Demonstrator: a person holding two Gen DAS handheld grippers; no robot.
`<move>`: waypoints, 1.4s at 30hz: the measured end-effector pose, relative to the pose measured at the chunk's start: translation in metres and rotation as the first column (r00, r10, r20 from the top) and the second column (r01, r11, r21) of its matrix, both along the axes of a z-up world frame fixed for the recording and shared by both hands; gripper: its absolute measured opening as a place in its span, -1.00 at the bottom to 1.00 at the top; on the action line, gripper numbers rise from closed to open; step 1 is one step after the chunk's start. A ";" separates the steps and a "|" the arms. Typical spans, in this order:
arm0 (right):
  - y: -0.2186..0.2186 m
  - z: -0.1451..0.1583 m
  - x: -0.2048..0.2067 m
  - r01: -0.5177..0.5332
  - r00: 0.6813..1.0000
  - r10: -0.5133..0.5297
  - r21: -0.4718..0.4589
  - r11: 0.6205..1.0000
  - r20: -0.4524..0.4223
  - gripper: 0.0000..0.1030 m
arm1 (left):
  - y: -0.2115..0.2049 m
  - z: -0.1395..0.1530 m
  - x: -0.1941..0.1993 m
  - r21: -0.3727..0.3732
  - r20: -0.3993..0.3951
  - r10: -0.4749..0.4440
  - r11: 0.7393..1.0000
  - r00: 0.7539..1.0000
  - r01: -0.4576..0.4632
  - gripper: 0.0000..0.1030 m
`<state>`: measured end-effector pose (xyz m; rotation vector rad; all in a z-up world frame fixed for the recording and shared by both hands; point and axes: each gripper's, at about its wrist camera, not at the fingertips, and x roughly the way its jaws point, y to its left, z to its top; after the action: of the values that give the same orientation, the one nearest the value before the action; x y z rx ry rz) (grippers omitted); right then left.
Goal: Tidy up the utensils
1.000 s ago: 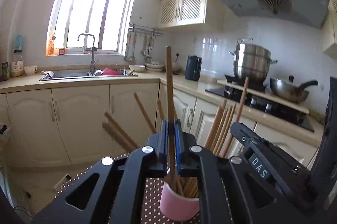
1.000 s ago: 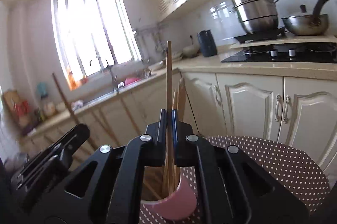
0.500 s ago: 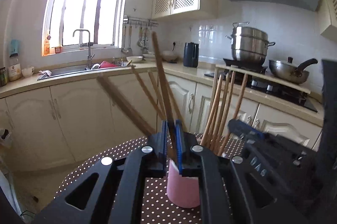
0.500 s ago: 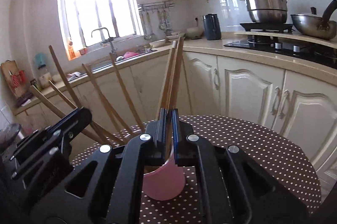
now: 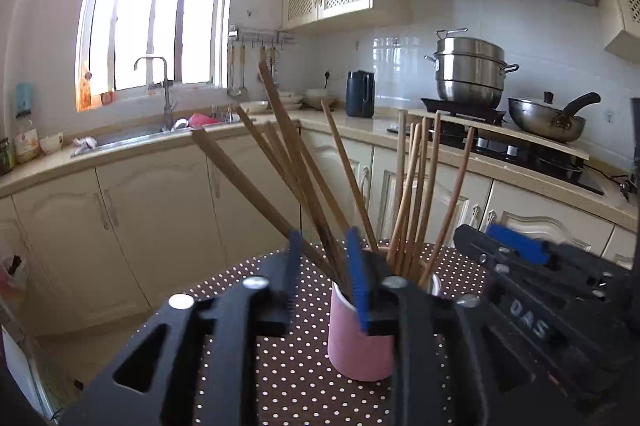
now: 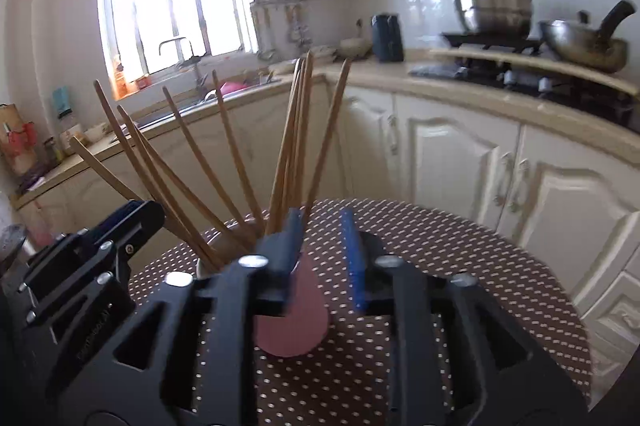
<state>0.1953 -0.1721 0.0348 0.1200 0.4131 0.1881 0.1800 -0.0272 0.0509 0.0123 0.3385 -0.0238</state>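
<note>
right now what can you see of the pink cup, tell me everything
The pink cup is a plain, smooth, matte-looking cylinder with no handle in view. It stands upright on the brown table with white dots, and wooden chopsticks fill it: some lean far out to one side, others stand closer to upright. Both views show it partly hidden behind black gripper fingers. The left gripper and the right gripper are both open, and neither clamps the cup.
</note>
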 end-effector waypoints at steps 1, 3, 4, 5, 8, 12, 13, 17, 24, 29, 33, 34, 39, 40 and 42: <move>-0.002 0.003 -0.009 0.018 0.999 -0.018 -0.006 1.000 0.031 0.25 | -0.001 0.001 -0.003 0.009 0.010 0.001 1.000 1.000 -0.001 -0.43; -0.004 0.008 -0.018 0.034 0.998 -0.033 -0.015 0.999 0.053 0.25 | -0.003 0.003 -0.010 0.026 0.019 0.000 1.000 1.000 -0.001 -0.39; -0.007 0.011 -0.024 0.038 0.997 -0.037 -0.010 0.999 0.060 0.25 | -0.002 0.004 -0.012 0.026 0.019 0.000 1.000 1.000 0.000 -0.36; -0.009 0.013 -0.029 0.038 0.997 -0.038 -0.002 0.999 0.066 0.25 | -0.002 0.004 -0.016 0.026 0.017 0.001 1.000 1.000 -0.002 -0.34; -0.014 0.020 -0.048 0.037 0.996 -0.037 0.003 0.999 0.086 0.25 | -0.003 0.008 -0.031 0.043 0.029 -0.015 0.999 0.999 0.014 -0.16; -0.016 0.027 -0.077 0.045 0.992 -0.044 -0.008 0.999 0.115 0.33 | -0.006 0.014 -0.056 0.065 0.062 -0.029 0.998 0.998 0.025 0.01; -0.017 0.028 -0.085 0.047 0.991 -0.046 -0.011 0.999 0.126 0.37 | -0.007 0.015 -0.061 0.068 0.065 -0.034 0.997 0.997 0.029 0.03; -0.017 0.030 -0.106 0.057 0.989 -0.052 -0.030 0.998 0.139 0.43 | -0.008 0.019 -0.082 0.070 0.077 -0.042 0.997 0.996 0.036 0.09; -0.017 0.024 -0.138 0.074 0.987 -0.066 -0.046 0.996 0.145 0.53 | -0.002 0.019 -0.114 0.034 0.059 -0.069 0.997 0.996 0.067 0.29; -0.018 0.024 -0.157 0.085 0.985 -0.078 -0.040 0.996 0.155 0.54 | 0.000 0.019 -0.127 0.032 0.061 -0.071 0.997 0.996 0.069 0.39; -0.018 0.026 -0.170 0.085 0.982 -0.077 -0.039 0.996 0.172 0.65 | 0.001 0.021 -0.138 0.029 0.068 -0.078 0.997 0.995 0.076 0.41; -0.017 0.027 -0.173 0.088 0.981 -0.078 -0.046 0.995 0.177 0.65 | 0.002 0.022 -0.141 0.026 0.073 -0.078 0.997 0.994 0.076 0.44; -0.015 0.030 -0.179 0.081 0.981 -0.072 -0.043 0.996 0.180 0.66 | 0.003 0.025 -0.151 0.022 0.080 -0.068 0.998 0.994 0.066 0.47; -0.014 0.031 -0.181 0.079 0.981 -0.070 -0.041 0.996 0.183 0.67 | 0.003 0.026 -0.152 0.023 0.083 -0.068 0.998 0.994 0.066 0.47; -0.015 0.031 -0.183 0.080 0.980 -0.071 -0.041 0.996 0.186 0.68 | 0.004 0.028 -0.155 0.019 0.088 -0.070 0.997 0.994 0.068 0.47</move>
<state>0.0125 -0.1867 0.0663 0.0702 0.2280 0.1129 0.0248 -0.0232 0.0789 0.0407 0.2497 -0.0887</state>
